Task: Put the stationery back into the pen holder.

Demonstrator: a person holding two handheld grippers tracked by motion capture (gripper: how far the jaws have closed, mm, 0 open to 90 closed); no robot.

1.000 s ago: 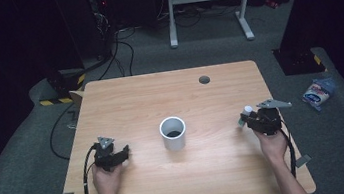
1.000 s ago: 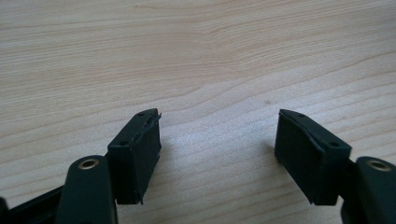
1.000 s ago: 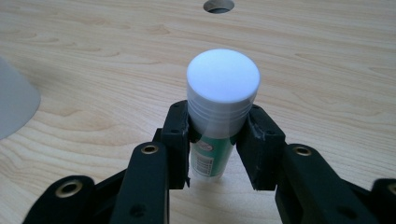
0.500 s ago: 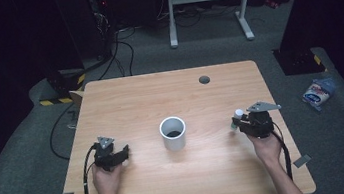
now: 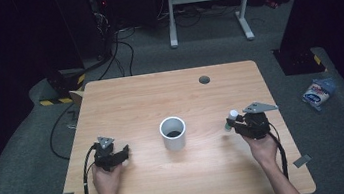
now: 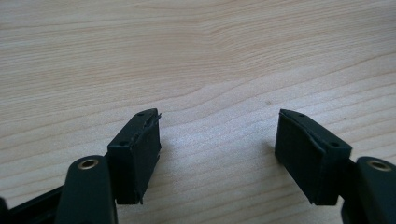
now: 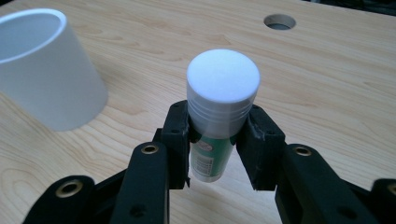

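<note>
A small bottle with a white cap and green label is gripped by the right gripper, its jaws closed on the body just below the cap, one on each side. It is held clear of the table near the right edge, the white cup standing well apart at the middle. The carrying step appears to be in hand; a move toward the cup and a release above its mouth are likely called for next. The left gripper rests near the left edge, jaws wide and empty.
</note>
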